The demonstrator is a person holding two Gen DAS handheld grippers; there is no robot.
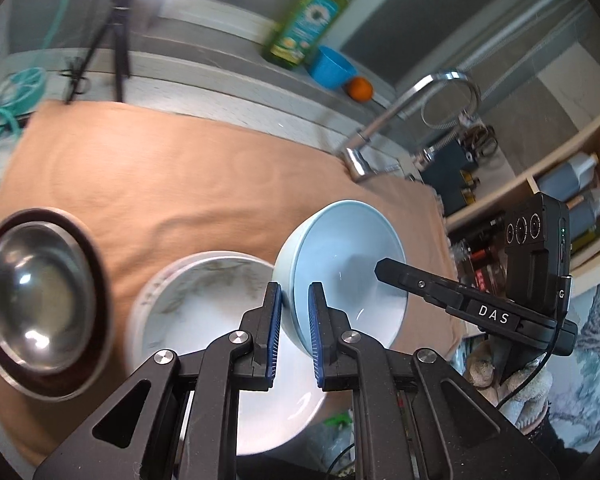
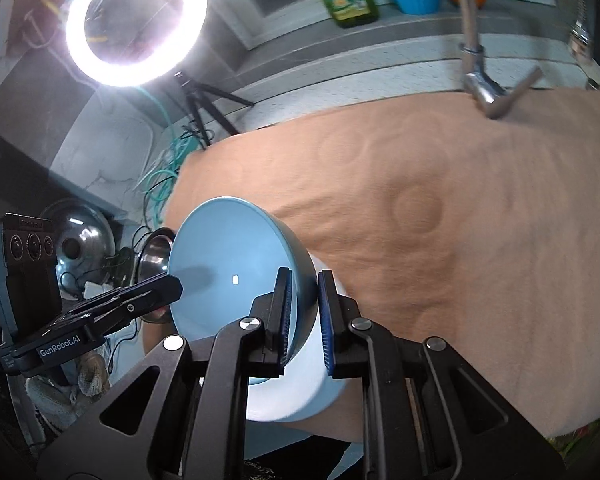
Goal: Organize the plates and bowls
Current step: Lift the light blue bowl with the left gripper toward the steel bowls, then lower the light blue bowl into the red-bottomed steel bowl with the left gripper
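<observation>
Both grippers clamp the rim of one pale blue bowl (image 1: 342,268) from opposite sides: the left gripper (image 1: 294,332) pinches its near wall in the left wrist view, and the right gripper (image 2: 304,320) does the same in the right wrist view. The bowl hangs tilted on edge above a white marbled bowl (image 1: 204,300) near the front edge of the peach cloth (image 1: 160,176), seemingly clear of it, though blur hides any contact. That white bowl lies directly beneath, with a steel bowl (image 1: 36,292) at the cloth's left edge.
</observation>
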